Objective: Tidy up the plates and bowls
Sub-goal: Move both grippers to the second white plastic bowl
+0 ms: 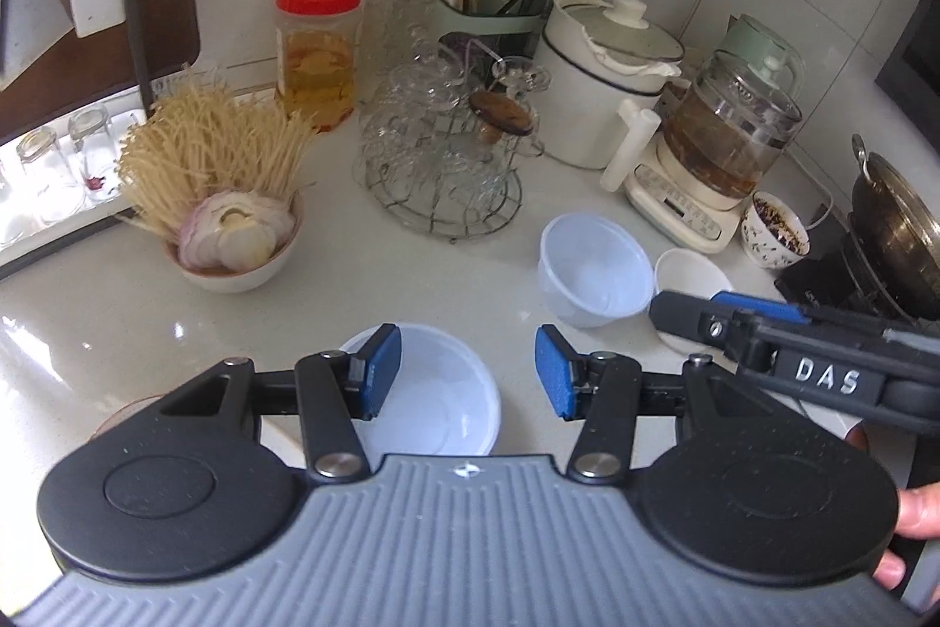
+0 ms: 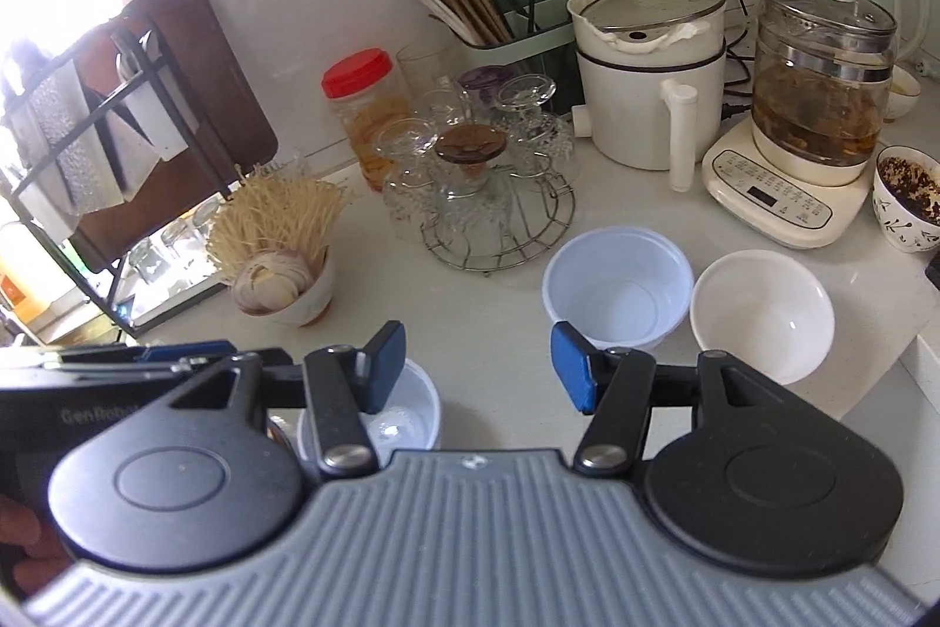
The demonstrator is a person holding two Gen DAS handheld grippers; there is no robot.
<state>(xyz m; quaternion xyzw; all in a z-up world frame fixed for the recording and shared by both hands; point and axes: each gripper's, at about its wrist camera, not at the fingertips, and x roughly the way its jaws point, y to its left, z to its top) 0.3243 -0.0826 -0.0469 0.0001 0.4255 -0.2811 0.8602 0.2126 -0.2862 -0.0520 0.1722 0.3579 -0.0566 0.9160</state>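
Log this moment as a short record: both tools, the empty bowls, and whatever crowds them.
left tool: open, over the near plastic bowl, holding nothing
right tool: open, empty, beside the left tool
far plastic bowl: empty, upright on the counter
white bowl: empty, right of the far plastic bowl
noodle bowl: full, left side
glass rack: behind the bowls
kettle: back right

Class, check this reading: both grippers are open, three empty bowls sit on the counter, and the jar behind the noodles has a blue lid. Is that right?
One detail is wrong: the jar has a red lid, not blue, as the right wrist view shows. The rest stands: the left gripper and right gripper are open, and the near plastic bowl, far plastic bowl and white ceramic bowl are empty.
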